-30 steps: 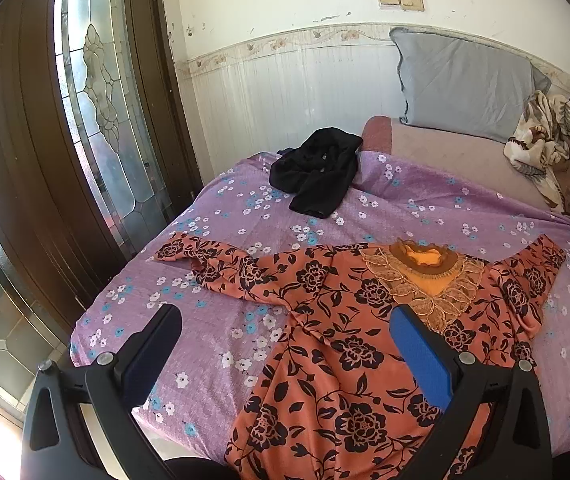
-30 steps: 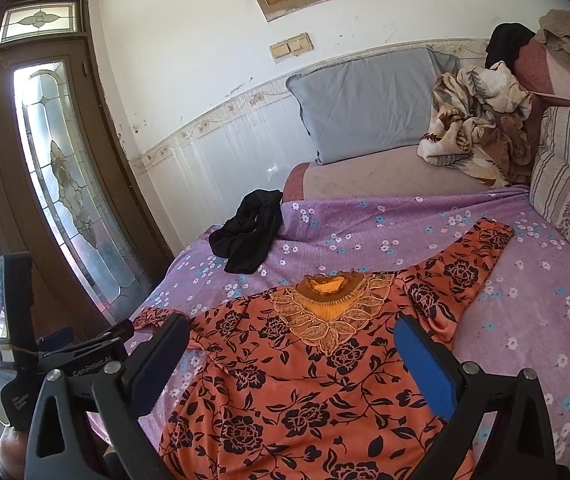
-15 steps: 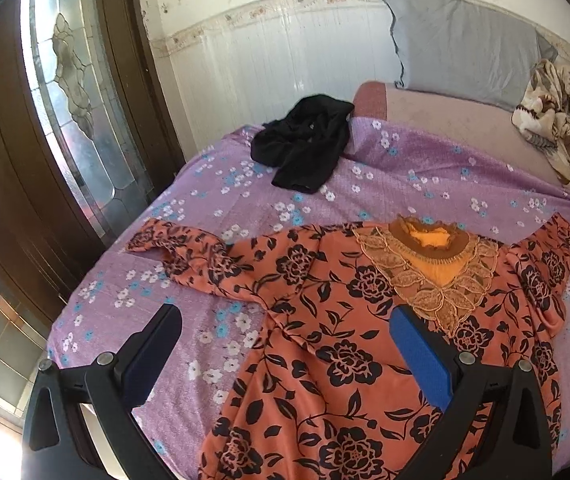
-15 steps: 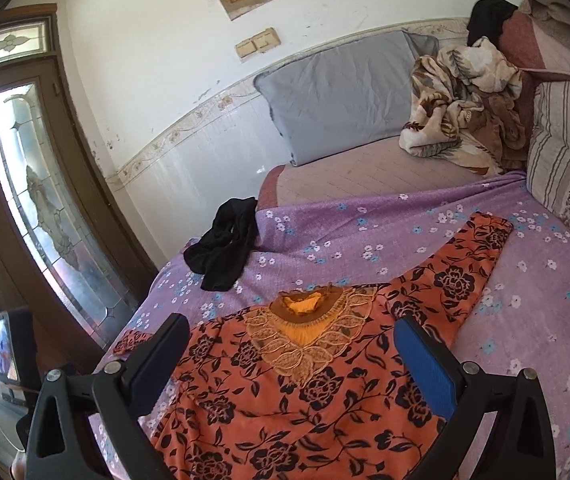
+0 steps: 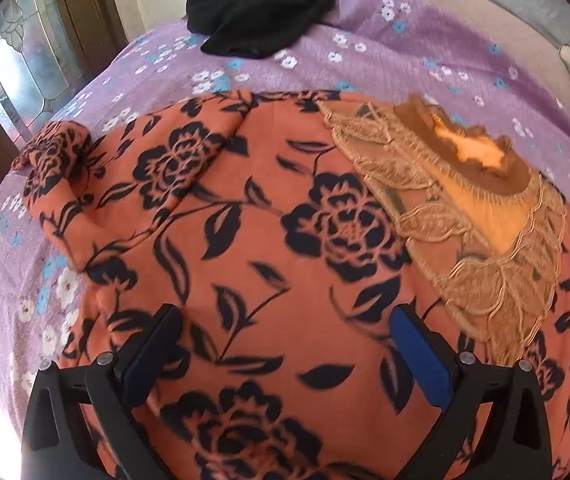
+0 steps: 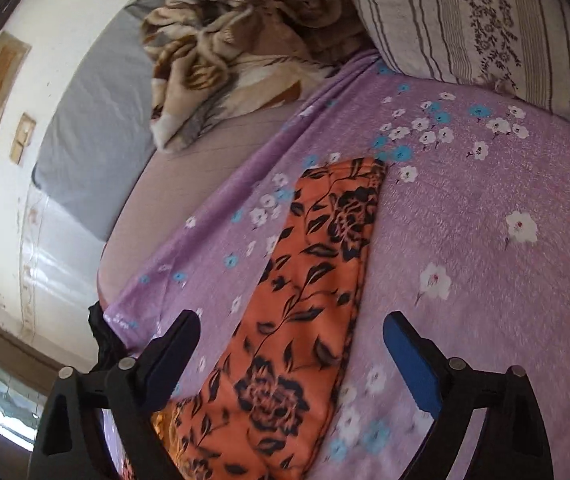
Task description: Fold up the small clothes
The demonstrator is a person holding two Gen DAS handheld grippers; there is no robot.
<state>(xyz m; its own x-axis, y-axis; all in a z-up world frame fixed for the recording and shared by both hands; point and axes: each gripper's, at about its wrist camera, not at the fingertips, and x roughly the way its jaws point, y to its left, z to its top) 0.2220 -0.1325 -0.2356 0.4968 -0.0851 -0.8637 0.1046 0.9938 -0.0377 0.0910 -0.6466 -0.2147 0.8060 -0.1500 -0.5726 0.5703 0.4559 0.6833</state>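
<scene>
An orange dress with black flowers (image 5: 269,216) lies spread flat on the purple flowered bedspread (image 5: 365,56). Its lace collar (image 5: 465,200) is at the right of the left wrist view; its left sleeve (image 5: 53,160) is bunched at the left. My left gripper (image 5: 285,344) is open, close above the dress chest. In the right wrist view the right sleeve (image 6: 317,264) stretches away over the bedspread (image 6: 485,240). My right gripper (image 6: 291,344) is open, straddling the sleeve just above it.
A black garment (image 5: 261,12) lies at the far edge of the bed. A grey pillow (image 6: 93,128), a crumpled brown blanket (image 6: 225,40) and a striped pillow (image 6: 485,20) sit at the head. A glass door (image 5: 17,60) is at the left.
Both grippers have dropped down close to the dress. The left went toward the chest, the right swung right and tilted over the right sleeve. Both stay open.
</scene>
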